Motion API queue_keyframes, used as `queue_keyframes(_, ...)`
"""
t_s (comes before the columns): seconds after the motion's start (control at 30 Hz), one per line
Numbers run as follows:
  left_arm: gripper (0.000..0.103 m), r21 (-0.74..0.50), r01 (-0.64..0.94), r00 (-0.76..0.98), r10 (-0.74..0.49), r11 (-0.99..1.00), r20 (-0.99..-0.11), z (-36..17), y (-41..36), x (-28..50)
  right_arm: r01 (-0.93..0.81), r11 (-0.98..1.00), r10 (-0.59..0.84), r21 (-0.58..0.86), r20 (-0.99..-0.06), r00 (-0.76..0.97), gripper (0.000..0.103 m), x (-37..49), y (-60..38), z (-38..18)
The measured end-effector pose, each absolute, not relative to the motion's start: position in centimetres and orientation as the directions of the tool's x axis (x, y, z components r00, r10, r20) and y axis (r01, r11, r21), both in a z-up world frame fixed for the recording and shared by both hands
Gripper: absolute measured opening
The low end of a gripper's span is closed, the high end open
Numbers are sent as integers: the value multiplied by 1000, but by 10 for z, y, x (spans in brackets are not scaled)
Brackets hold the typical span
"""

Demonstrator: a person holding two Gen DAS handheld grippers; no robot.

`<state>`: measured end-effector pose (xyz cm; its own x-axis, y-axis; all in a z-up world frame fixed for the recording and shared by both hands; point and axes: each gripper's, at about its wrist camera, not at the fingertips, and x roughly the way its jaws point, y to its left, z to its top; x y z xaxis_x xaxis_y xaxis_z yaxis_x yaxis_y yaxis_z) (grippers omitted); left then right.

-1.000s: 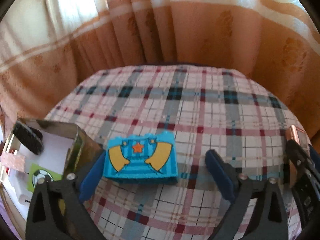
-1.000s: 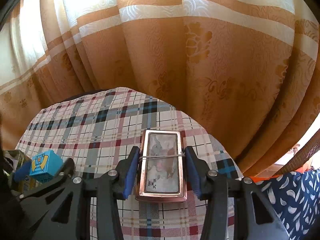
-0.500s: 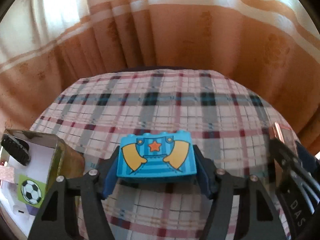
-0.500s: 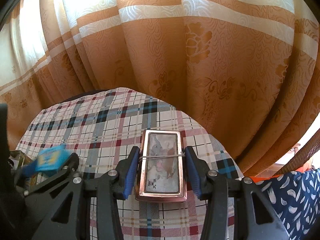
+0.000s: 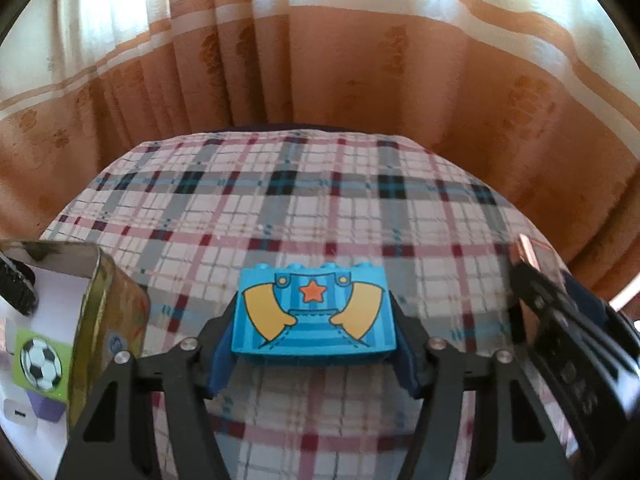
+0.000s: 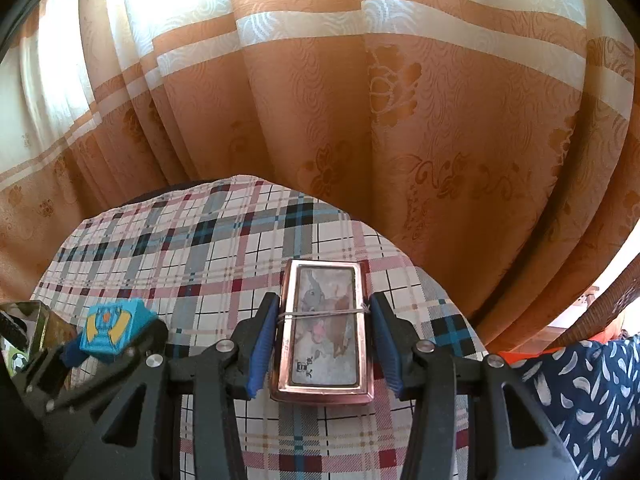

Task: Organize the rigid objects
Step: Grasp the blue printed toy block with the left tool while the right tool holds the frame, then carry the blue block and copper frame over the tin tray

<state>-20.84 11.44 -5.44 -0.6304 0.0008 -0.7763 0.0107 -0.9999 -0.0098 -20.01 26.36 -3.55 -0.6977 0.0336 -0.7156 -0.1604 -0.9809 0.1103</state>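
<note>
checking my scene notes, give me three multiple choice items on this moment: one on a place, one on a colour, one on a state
1. Where does the open tin box stand relative to the blue toy brick in the left wrist view?
A. to its left
B. to its right
C. on top of it

2. What colour is the star on the brick?
A. green
B. orange
C. white

3. What is between the right gripper's fingers?
A. nothing
B. a soccer ball card
C. a copper-rimmed rectangular case

Answers: 1 A, the tin sits at the left edge beside the left gripper. 2 B, an orange star shows between the yellow sleeves. 3 C, both blue pads press its long sides.
</note>
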Motion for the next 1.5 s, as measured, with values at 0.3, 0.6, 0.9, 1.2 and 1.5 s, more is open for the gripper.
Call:
queue_keyframes(0.3,64,51,-47,-707,-3,-998,-707,-41,124,-159,-183,-970,14,162,-709,-705,49,-172,259,-34)
queue_keyframes(0.6,64,60,-56,-711,-2,-997,-703,-39,104,-124,-210,-961,26,181,-694,-720,49,-134,248,-27)
queue_keyframes(0.9,64,64,-72,-748,11,-995,-663,-33,91,-97,-214,-964,67,159,-632,-772,49,-103,235,-16)
queue_keyframes(1.2,64,81,-110,-788,37,-991,-615,-27,85,-76,-202,-966,64,163,-603,-795,49,-83,222,-10)
queue_keyframes(1.5,64,33,-90,-781,50,-995,-623,-27,68,-74,-209,-961,64,183,-587,-807,49,-66,219,-9)
